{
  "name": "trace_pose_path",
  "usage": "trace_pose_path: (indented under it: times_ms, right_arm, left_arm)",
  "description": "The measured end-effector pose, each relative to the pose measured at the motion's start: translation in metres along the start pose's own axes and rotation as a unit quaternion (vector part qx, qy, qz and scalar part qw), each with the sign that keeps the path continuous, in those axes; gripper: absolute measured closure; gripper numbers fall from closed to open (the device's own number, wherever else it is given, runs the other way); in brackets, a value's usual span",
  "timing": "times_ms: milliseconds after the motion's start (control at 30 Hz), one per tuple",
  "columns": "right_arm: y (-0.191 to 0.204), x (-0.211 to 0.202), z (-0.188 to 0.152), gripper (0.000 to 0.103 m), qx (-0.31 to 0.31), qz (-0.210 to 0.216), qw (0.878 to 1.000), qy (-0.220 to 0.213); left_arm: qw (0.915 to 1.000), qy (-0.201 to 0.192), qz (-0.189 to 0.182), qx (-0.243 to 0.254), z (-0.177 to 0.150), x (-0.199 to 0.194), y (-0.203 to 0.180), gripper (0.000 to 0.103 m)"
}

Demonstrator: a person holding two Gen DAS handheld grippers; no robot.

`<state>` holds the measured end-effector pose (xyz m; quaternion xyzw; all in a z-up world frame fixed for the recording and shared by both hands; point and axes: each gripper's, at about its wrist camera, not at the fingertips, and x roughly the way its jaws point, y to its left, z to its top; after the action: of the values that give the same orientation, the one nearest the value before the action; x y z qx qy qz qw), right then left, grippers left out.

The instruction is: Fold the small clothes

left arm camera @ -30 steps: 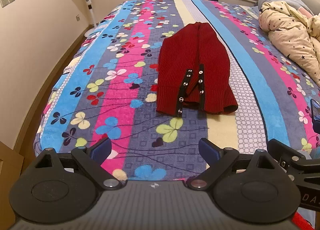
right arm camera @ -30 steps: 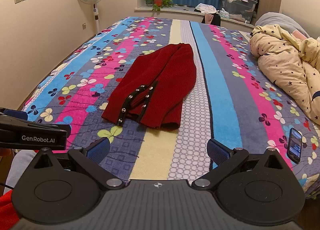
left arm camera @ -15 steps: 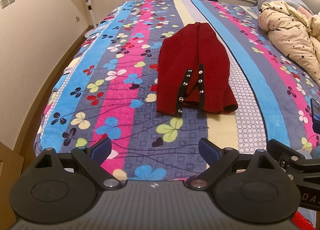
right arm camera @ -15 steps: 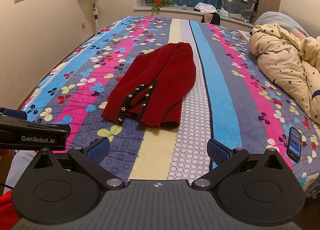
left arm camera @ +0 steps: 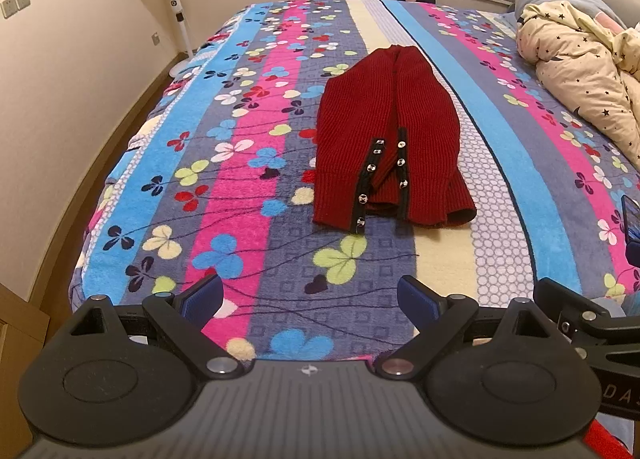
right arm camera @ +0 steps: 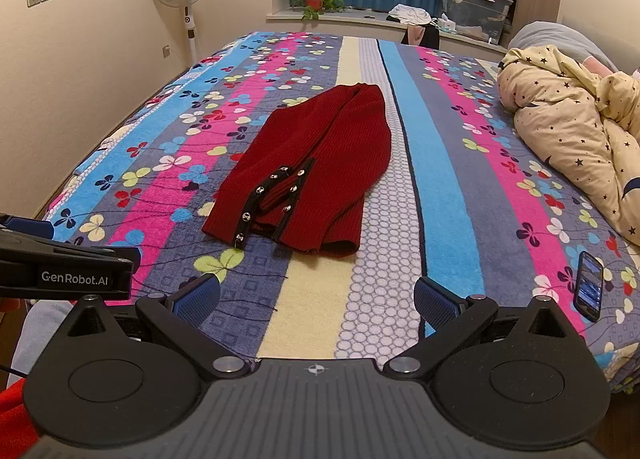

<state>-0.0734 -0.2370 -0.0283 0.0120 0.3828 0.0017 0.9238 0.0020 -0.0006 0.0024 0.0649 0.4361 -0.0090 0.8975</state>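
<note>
Right wrist: red cardigan [right arm camera: 320, 167] on bed [right arm camera: 452, 195]

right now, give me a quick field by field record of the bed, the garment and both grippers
surface: bed with striped floral blanket
garment: red knit cardigan, lying flat mid-bed, sides folded in toward the middle, black snap plackets facing up
garment contact: touched by neither gripper
left gripper: open, empty, over the near edge of the bed
right gripper: open, empty, over the near edge, to the right of the left one
other items on bed: phone near the right edge; star-print duvet bunched at far right
fold progress: lengthwise fold not yet done
</note>
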Motion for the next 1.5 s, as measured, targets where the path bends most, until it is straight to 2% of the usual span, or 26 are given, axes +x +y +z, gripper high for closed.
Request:
trace_pose_path:
  times_ms: [1267,1400,1500]
  right_arm:
    - [0.001,0.005,-0.002,0.001,-0.002,0.007,1.000,0.007]
    - [-0.014,0.031,0.008,0.001,0.021,0.008,1.000,0.001]
    - [-0.035,0.082,0.022,0.001,0.065,0.008,0.998,0.012]
  left_arm:
    - [1.0000,0.003,0.001,0.000,-0.001,0.004,0.003,0.007]
    - [0.9996,0.018,0.015,-0.016,0.005,0.021,0.013,0.007]
    - [0.9981,0.041,0.033,-0.033,0.012,0.043,0.026,0.007]
